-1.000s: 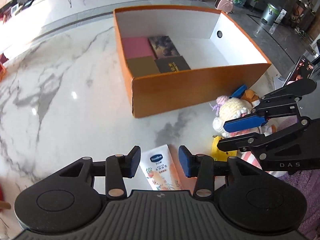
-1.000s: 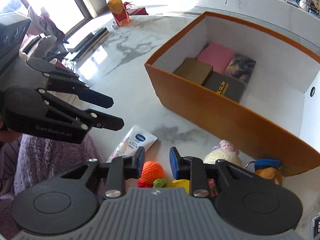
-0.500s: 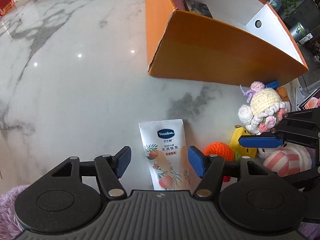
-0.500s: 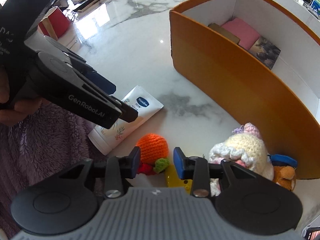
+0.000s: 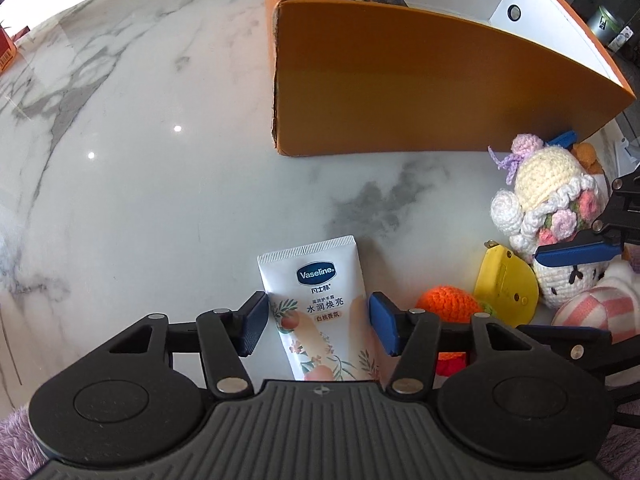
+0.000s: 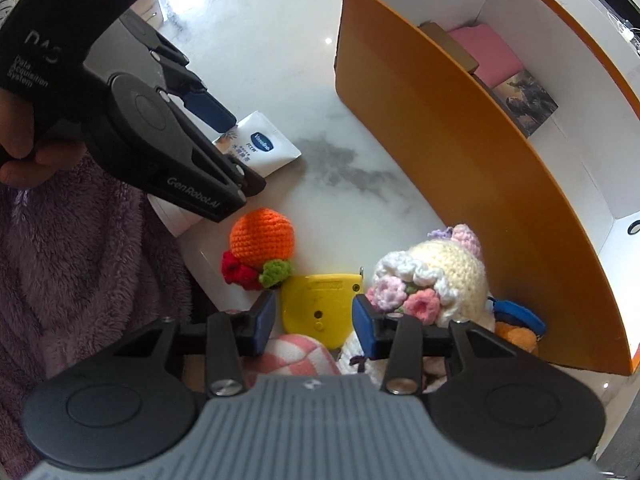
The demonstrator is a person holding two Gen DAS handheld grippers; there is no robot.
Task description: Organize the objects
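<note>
Left wrist: left gripper (image 5: 317,326) points steeply down, jaws just closing, unclenched, straddling Vaseline tube (image 5: 320,312).

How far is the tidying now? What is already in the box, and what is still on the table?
Done: flat items, one pink, lie in the orange box. In hand: the left gripper, its fingers just closing, straddles the Vaseline tube; the right gripper, fingers opening, straddles the yellow tape measure. Neither is lifted. Left on the table: crochet orange and doll.
</note>
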